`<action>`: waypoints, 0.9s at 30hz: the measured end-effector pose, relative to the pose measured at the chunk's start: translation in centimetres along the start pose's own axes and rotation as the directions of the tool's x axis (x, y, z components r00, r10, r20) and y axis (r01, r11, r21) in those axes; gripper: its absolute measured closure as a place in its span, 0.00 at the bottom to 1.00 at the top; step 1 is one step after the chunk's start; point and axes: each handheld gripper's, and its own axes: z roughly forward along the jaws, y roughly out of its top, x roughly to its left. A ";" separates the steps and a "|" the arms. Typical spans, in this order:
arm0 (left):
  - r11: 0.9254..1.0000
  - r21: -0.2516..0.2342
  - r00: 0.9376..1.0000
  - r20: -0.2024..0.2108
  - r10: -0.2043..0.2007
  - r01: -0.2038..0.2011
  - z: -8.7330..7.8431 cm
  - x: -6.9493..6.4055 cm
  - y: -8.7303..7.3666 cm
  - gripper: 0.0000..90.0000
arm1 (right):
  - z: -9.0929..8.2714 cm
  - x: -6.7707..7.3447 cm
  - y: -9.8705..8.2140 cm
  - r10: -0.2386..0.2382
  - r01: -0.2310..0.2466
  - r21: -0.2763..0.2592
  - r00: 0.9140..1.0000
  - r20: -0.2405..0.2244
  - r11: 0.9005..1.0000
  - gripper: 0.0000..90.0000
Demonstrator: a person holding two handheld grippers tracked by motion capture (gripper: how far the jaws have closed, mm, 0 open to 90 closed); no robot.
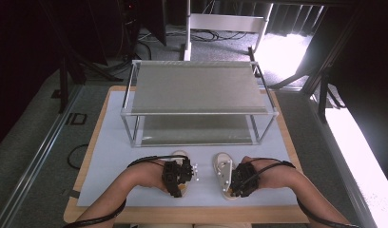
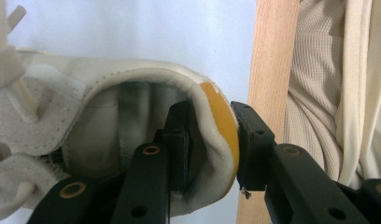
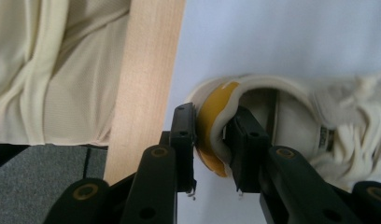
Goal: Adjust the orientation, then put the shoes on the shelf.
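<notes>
Two cream shoes lie side by side near the table's front edge, toes pointing away: the left shoe (image 1: pixel 181 156) and the right shoe (image 1: pixel 222 164). My left gripper (image 1: pixel 175 178) is shut on the left shoe's heel collar (image 2: pixel 216 126), one jaw inside the shoe and one outside against the yellow heel patch. My right gripper (image 1: pixel 240 180) is shut the same way on the right shoe's heel (image 3: pixel 214 130), which also carries a yellow patch. White laces (image 3: pixel 366 116) show at the edge of both gripper views.
A two-level metal-framed shelf (image 1: pixel 197 90) stands on the white mat (image 1: pixel 111 161) behind the shoes. The wooden table edge (image 2: pixel 272 60) runs right behind both heels, with the person's cream clothing (image 3: pixel 48 70) beyond it.
</notes>
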 end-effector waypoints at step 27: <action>0.984 -0.069 0.979 -0.140 0.151 -0.162 -2.3 1.7 1.0 0.87 | -1.4 -2.3 0.7 -0.043 0.038 0.042 0.992 0.115 0.998 0.82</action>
